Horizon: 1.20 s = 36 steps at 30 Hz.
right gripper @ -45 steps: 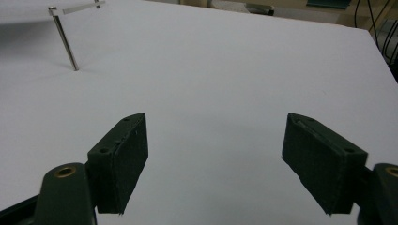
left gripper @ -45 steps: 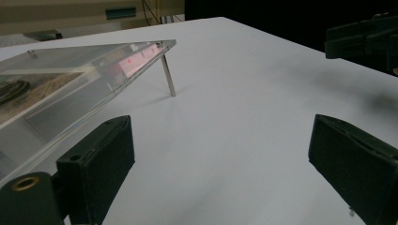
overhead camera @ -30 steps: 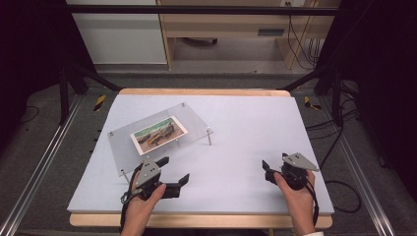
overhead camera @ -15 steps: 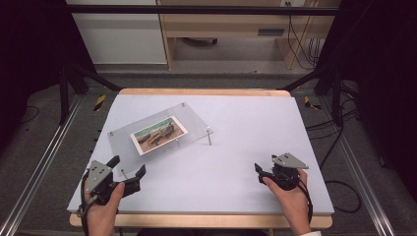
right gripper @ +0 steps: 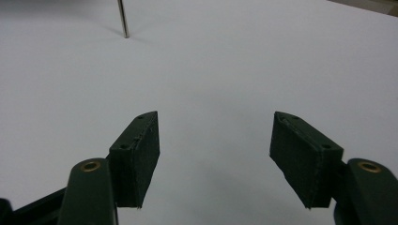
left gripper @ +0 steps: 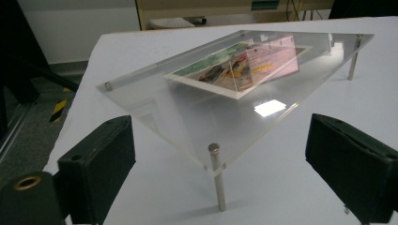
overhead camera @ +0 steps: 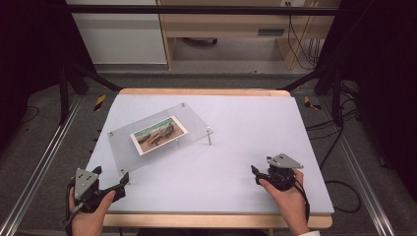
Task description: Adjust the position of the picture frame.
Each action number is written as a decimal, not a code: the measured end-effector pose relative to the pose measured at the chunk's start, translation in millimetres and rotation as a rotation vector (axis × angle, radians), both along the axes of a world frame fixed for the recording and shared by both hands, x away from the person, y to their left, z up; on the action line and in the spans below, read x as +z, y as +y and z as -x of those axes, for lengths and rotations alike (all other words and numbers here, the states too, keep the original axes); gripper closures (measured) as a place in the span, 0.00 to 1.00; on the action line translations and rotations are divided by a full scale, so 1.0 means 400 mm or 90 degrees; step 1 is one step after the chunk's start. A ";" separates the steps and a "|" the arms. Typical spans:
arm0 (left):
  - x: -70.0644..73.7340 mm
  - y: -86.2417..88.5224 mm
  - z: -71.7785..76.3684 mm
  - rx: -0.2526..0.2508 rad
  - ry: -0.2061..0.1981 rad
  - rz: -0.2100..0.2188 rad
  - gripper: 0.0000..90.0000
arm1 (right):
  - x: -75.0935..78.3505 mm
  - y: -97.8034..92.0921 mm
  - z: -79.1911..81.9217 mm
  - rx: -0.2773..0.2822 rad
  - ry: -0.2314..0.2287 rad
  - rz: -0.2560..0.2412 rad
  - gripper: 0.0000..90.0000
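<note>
The clear acrylic plate [overhead camera: 157,135] stands on thin metal legs on the left-centre of the white table [overhead camera: 236,162], with a printed photo card [overhead camera: 158,134] lying under or within its middle; which, the pictures do not settle. In the left gripper view the plate's near corner leg [left gripper: 217,176] stands between the two jaws but ahead of them, touching neither. The left gripper [overhead camera: 118,183] rests at the table's near left edge, jaws spread wide and holding nothing, aimed at that corner. The right gripper [overhead camera: 256,174] sits well apart at the near right, jaws likewise spread over bare table, with one far leg [right gripper: 123,18] visible ahead of it. Probable hazards: an advance by the left gripper could strike the thin leg sideways, sliding or tipping the whole plate, since nothing braces the opposite side. A one-corner lift may tilt the plate and shift the card. The smooth acrylic edge may also slip between the pads.
</note>
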<state>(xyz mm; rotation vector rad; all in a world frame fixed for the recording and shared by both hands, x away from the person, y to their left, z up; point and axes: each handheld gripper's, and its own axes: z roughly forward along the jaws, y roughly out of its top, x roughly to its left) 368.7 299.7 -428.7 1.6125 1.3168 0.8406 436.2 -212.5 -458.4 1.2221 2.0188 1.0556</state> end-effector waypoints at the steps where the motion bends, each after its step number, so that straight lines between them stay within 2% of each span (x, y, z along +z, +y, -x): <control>1: -0.004 0.005 -0.001 0.004 0.001 0.002 0.11 | 0.000 -0.001 0.000 -0.001 0.001 -0.002 0.37; 2: -0.009 0.006 -0.005 0.008 0.006 0.008 0.12 | -0.001 -0.003 0.000 -0.001 0.000 -0.003 0.37; 4: -0.029 0.003 -0.016 0.001 0.039 0.010 0.21 | 0.000 -0.010 0.001 -0.004 0.000 -0.005 0.37; 5: -0.042 -0.005 -0.020 -0.021 0.061 -0.005 0.24 | 0.001 -0.011 0.001 -0.007 -0.001 -0.006 0.37; 8: -0.054 -0.011 -0.023 -0.022 0.081 -0.014 0.32 | 0.003 -0.017 0.001 -0.014 -0.006 -0.010 0.37; 12: -0.068 -0.011 -0.031 -0.022 0.098 0.002 0.36 | 0.004 -0.020 0.001 -0.020 -0.004 -0.018 0.37; 15: -0.080 -0.014 -0.045 -0.029 0.109 0.022 0.45 | 0.002 -0.022 -0.002 -0.022 -0.003 -0.019 0.37; 18: -0.086 -0.021 -0.052 -0.030 0.106 0.028 0.55 | 0.001 -0.021 -0.002 -0.022 0.000 -0.019 0.37; 23: -0.101 -0.036 -0.063 -0.031 0.104 0.054 0.64 | 0.002 -0.022 -0.002 -0.025 -0.004 -0.018 0.37; 25: -0.104 -0.036 -0.066 -0.025 0.102 0.044 0.67 | 0.002 -0.022 -0.002 -0.025 -0.001 -0.019 0.37; 28: -0.106 -0.025 -0.067 0.000 0.090 0.056 0.73 | 0.002 -0.023 -0.002 -0.026 0.000 -0.020 0.37; 36: -0.112 -0.024 -0.074 0.004 0.089 0.048 0.83 | 0.001 -0.024 -0.003 -0.028 -0.002 -0.016 0.37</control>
